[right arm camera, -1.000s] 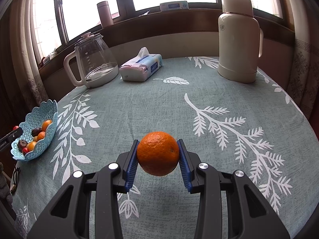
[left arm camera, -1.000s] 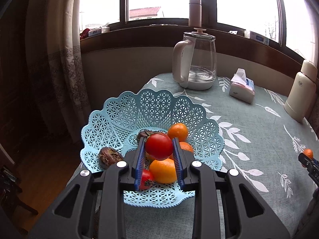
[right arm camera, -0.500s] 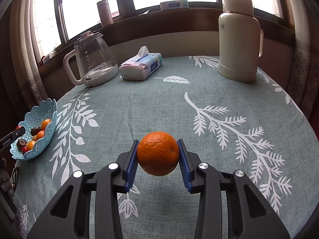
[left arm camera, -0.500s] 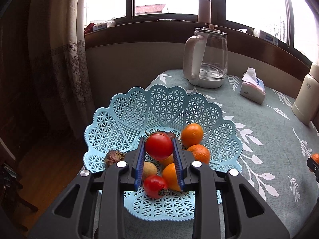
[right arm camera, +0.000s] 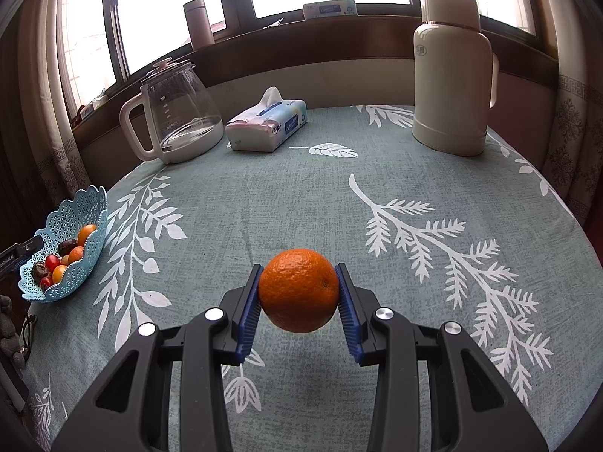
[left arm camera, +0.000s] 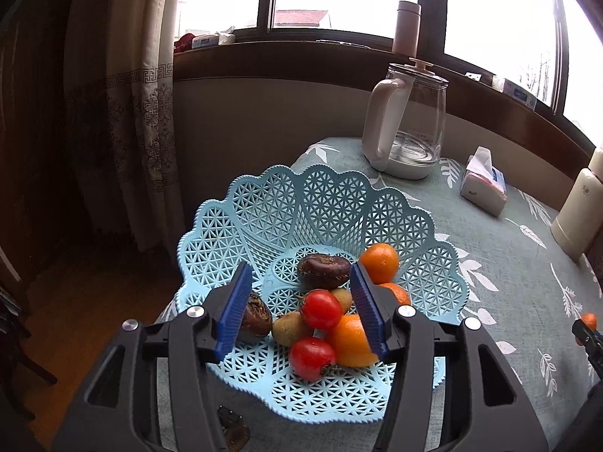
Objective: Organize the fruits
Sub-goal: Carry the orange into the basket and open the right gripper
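Released at frame centre, a tomato [left arm camera: 321,309] lies in the basket [left arm camera: 260,218]; left gripper [left arm camera: 301,307] jaws apart. Right gripper [right arm camera: 299,297] clamps an orange [right arm camera: 299,290].

Right gripper [right arm camera: 299,293] clamped on orange [right arm camera: 299,289], held just above leaf-print tablecloth [right arm camera: 377,203]. Blue lattice basket [right arm camera: 75,207] way off at left edge, fruit piled inside. Glass kettle [right arm camera: 175,111], tissue pack [right arm camera: 268,125], cream thermos [right arm camera: 452,71] along back.

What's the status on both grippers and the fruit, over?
Left gripper open over basket, tomato dropped in. Right gripper shut on orange above the tablecloth. Path to basket clear.
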A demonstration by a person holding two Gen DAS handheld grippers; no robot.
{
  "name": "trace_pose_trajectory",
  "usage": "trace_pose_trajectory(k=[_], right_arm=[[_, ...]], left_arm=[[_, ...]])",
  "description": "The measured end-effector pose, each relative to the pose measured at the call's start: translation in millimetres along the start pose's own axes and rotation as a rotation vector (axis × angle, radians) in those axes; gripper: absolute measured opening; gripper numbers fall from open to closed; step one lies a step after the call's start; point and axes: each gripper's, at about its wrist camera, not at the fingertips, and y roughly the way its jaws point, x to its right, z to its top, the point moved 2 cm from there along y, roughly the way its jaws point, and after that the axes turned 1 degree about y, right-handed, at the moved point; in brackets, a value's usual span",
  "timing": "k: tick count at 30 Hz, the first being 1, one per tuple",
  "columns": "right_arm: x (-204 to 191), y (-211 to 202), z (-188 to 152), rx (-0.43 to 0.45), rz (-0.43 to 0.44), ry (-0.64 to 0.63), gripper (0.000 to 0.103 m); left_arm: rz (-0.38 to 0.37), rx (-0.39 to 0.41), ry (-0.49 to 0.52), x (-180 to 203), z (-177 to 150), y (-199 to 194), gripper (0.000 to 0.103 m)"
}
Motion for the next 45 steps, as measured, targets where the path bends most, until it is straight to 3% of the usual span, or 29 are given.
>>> trace_pose_trajectory(k=[2, 10, 19, 37, 45], right_arm=[[-0.2, 0.2, 0.3, -0.001, 0.000, 0.000, 0.038], [-1.1, 1.2, 0.2, -0.003, -0.001, -0.003, 0.038], [-18.1, 3.0, 1.0, -0.023, 0.014, -0.048, 0.038], [-173.9, 7.5, 16.0, -0.095, 0.310, -0.134, 0.038], [-241.7, 26.4, 19.6, -0.138, 0.381, -0.186, 0.038]], left_arm=[[-0.004, 0.016, -0.018, -5.2, 1.5, -5.7, 0.064], [0.001, 0.065, -0.067, -27.1, 5.3, -29.8, 0.066], [0.035, 0.110, -0.086, -53.3, -5.7, -62.4, 0.079], [0.013, 0.109, -0.035, -78.9, -24.2, -92.7, 0.083], [0.003, 0.093, -0.056, -87.1, -21.8, -93.1, 0.083]])
